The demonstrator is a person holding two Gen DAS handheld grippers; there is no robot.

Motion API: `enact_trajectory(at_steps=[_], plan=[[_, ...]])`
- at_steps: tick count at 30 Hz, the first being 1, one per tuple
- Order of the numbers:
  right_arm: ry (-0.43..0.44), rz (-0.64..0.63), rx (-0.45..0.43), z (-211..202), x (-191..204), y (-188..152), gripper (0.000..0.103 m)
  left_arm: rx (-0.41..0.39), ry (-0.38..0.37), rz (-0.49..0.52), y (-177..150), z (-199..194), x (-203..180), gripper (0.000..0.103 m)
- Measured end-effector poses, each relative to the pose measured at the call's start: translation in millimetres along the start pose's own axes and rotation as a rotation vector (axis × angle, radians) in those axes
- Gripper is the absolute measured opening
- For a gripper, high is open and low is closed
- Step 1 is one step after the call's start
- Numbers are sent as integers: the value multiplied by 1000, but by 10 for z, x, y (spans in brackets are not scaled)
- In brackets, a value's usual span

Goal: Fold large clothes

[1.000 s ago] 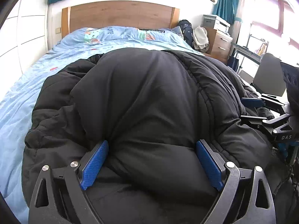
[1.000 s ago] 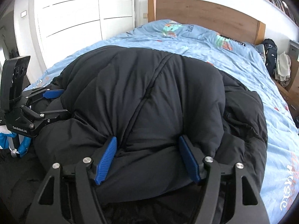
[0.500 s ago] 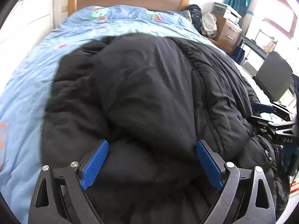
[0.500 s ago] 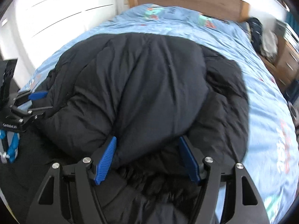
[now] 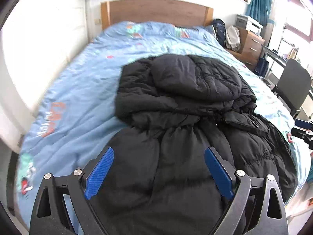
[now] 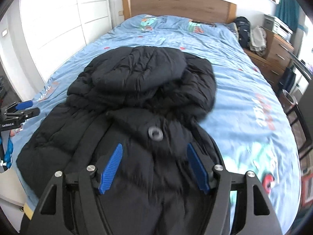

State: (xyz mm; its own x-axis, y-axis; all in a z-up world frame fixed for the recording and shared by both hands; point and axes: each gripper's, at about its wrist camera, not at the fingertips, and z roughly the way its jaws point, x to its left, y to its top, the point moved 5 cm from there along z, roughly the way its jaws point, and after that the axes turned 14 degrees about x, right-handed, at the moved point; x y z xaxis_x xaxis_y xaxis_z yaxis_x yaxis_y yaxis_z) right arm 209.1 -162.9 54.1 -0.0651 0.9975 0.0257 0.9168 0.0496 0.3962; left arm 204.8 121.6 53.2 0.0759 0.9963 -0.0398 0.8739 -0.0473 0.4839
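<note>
Clearly we have a bulky, soft thing on our hands: the black puffer coat [image 5: 176,129] lies on the blue bedspread [image 5: 82,98], its hood end bunched in a heap well ahead of both sets of jaws and its quilted body running back under them. Our left gripper [image 5: 158,173] stands wide apart with nothing pinched; the padded fabric shows between and below its blue pads [image 5: 99,173], but the pads are clear of it. Our right gripper [image 6: 154,169] is likewise parted about halfway and holds nothing, with the coat's front and a round grey snap [image 6: 155,134] just ahead of its jaws. We judge the coat light for its size, springy and rather slick, so folds will likely puff back and slide. A shallow pinch would slip off the shell; better to take a deep bite of a seam or hem at each outer edge, beside the jaws.
</note>
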Motion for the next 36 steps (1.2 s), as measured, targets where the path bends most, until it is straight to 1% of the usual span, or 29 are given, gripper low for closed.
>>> enact_trajectory(at_steps=[3, 8, 13, 17, 22, 27, 31, 36], plan=[[-9, 38, -20, -247, -66, -319, 68, -55, 48, -3, -222, -343, -10, 93], [-33, 93, -34, -496, -229, -693, 72, -150, 120, 9, -423, -813, -118, 95], [-57, 138, -41, -687, -351, -1002, 72, -221, 147, 25, -577, -1156, -182, 96], [-64, 163, -57, -840, -418, -1130, 73, -262, 170, 44, -660, -1345, -218, 97], [-76, 187, -77, -1003, -503, -1229, 75, -288, 171, 42, -717, -1467, -233, 97], [-72, 216, -88, -1083, -620, -1301, 77, -291, 181, 33, -757, -1471, -212, 98], [-67, 248, -79, -1033, -775, -1354, 79, -264, 196, 22, -777, -1335, -151, 99], [-54, 312, -46, -849, -1001, -1434, 80, -208, 195, 7, -791, -1099, -48, 99]])
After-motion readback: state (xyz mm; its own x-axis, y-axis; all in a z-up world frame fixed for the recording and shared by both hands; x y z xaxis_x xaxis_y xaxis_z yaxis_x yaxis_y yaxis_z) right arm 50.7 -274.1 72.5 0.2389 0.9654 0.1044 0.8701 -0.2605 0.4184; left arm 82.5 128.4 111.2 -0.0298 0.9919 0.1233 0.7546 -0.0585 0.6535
